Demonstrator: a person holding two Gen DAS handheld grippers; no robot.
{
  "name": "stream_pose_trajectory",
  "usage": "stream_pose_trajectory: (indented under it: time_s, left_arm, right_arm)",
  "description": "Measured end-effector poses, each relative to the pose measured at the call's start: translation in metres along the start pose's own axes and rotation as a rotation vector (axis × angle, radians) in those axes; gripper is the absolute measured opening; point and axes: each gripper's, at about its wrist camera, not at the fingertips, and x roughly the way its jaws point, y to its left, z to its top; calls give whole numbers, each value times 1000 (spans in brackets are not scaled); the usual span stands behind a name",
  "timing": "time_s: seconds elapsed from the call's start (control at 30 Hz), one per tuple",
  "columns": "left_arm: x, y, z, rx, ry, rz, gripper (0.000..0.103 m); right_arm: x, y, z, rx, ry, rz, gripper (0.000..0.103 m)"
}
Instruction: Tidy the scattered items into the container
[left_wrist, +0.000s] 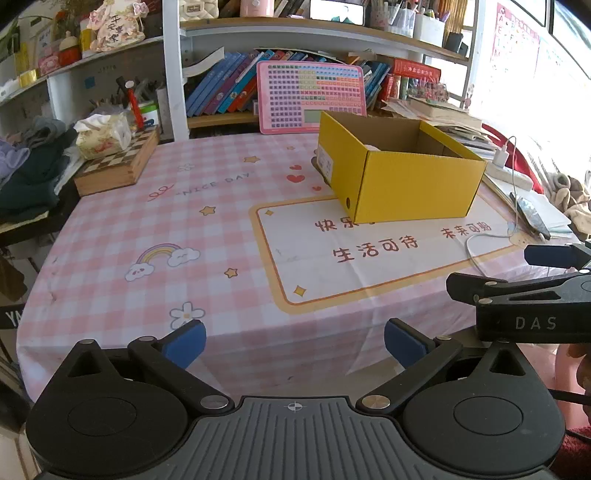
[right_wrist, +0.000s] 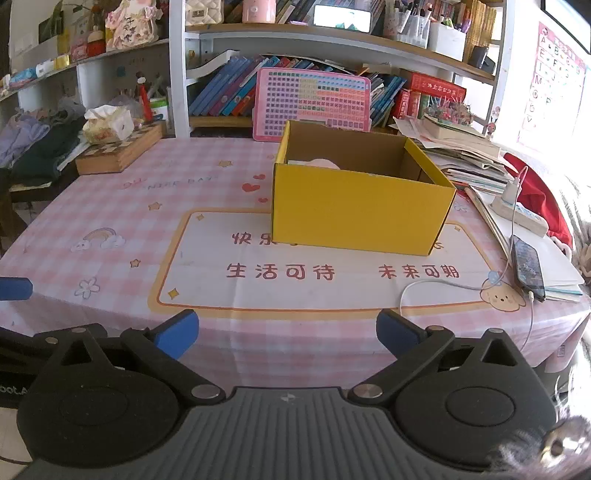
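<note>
A yellow cardboard box (left_wrist: 413, 184) stands open on the pink checked tablecloth (left_wrist: 166, 229), right of centre. It also shows in the right wrist view (right_wrist: 354, 218), where a pale pink item (right_wrist: 325, 162) and something white lie inside at its back left. My left gripper (left_wrist: 294, 345) is open and empty, held at the table's near edge. My right gripper (right_wrist: 287, 332) is open and empty, also at the near edge, in front of the box. The right gripper's body shows at the right of the left wrist view (left_wrist: 532, 299).
A phone (right_wrist: 528, 267) on a white cable (right_wrist: 436, 286) lies at the table's right edge by stacked papers (right_wrist: 469, 162) and a power strip (right_wrist: 517, 214). A wooden chess box (right_wrist: 122, 151) with a tissue pack (right_wrist: 109, 123) sits back left. A pink board (right_wrist: 310, 101) leans on the bookshelf.
</note>
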Motion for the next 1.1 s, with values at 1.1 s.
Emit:
stream_pose_trajectory:
  time_s: [1.1]
  left_arm:
    - [0, 7, 3, -69, -27, -38, 103]
  right_arm:
    - [7, -1, 1, 5, 25, 9, 103]
